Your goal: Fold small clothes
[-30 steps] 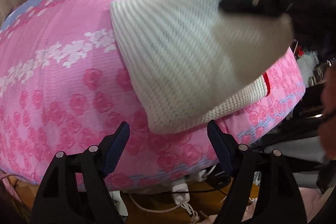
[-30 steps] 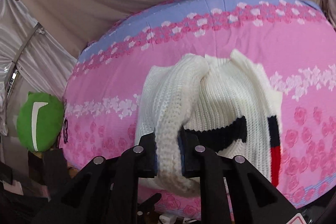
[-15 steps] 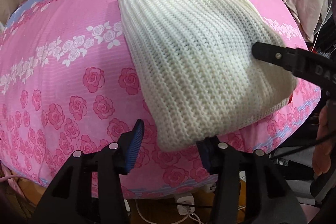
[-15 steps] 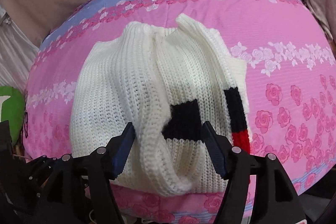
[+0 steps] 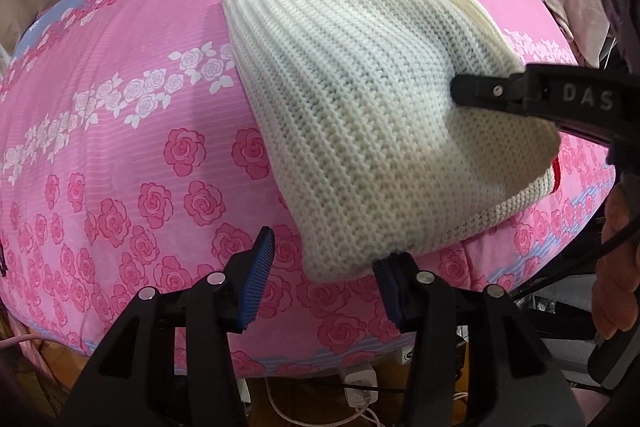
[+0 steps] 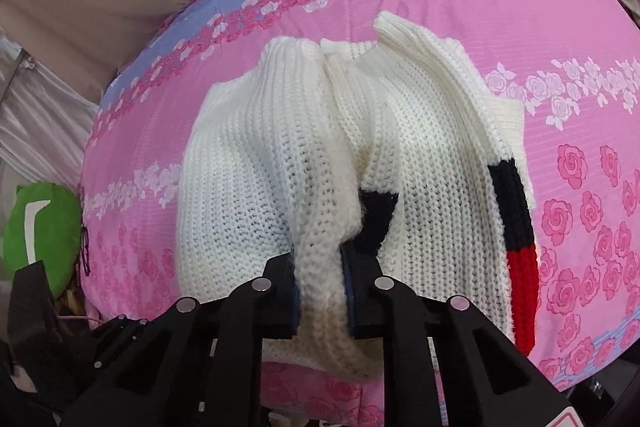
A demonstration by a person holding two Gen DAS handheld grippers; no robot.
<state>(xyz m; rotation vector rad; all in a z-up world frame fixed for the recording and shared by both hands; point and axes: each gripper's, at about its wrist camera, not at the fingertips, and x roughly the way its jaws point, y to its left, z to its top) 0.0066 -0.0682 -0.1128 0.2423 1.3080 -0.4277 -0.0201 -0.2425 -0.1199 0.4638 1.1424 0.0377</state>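
Only one marking reads — "DAS" on the right gripper body.

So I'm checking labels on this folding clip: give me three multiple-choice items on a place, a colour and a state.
1. Where does the white knit sweater lie?
A on the pink rose bedspread
B on a bare floor
C in a basket

2. Which colours band its sleeve?
A green and yellow
B black and red
C blue and orange

3. What is the right gripper doing?
A hanging open
B pinching a fold of the sweater
C gripping a hanger

Key: 1 A, roses surround the sweater; 2 B, black above red; 3 B, knit sits between its fingers, while the left gripper is open.
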